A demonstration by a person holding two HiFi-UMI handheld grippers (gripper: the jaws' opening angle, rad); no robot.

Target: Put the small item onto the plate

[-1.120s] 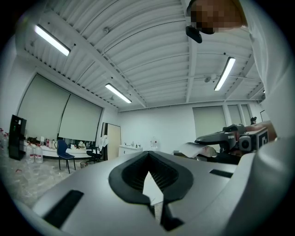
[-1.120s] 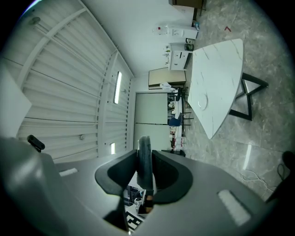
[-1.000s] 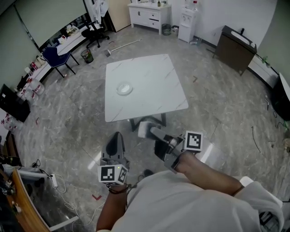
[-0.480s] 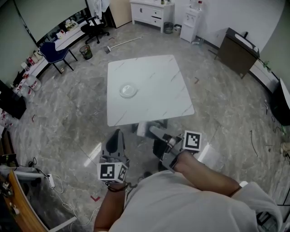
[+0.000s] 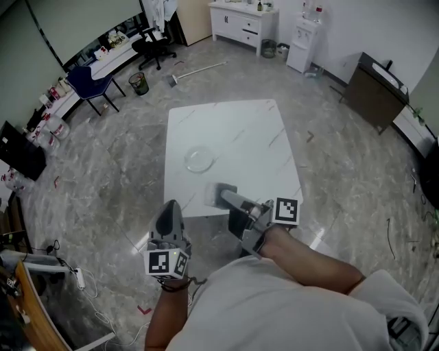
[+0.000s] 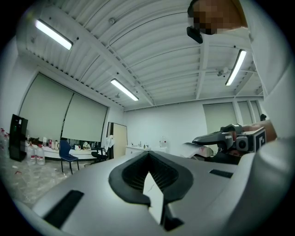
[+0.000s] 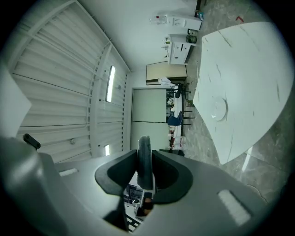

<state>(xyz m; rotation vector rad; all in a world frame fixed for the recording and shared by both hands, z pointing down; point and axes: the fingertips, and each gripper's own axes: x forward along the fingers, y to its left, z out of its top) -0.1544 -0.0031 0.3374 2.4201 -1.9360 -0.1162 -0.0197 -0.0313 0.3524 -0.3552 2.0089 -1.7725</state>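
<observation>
A clear round plate (image 5: 199, 160) lies left of the middle of the white table (image 5: 240, 130). My right gripper (image 5: 223, 196) reaches over the table's near edge, shut on a small flat grey item (image 5: 217, 193). In the right gripper view that item (image 7: 144, 159) stands edge-on between the pads of the right gripper (image 7: 144, 177), with the plate (image 7: 219, 108) ahead on the table (image 7: 244, 64). My left gripper (image 5: 171, 208) hangs over the floor just short of the table, shut and empty. In the left gripper view the left gripper (image 6: 148, 161) has its tips together and the right gripper (image 6: 216, 137) shows on the right.
Grey marble floor surrounds the table. A blue chair (image 5: 89, 86), a bin (image 5: 139, 83) and a black office chair (image 5: 151, 44) stand at the far left. A white cabinet (image 5: 243, 20), a water dispenser (image 5: 302, 31) and a dark sideboard (image 5: 377, 79) line the far walls.
Both grippers have come forward toward the table. The right gripper with the item was short of the near edge and now reaches over it. The jaws have not changed.
</observation>
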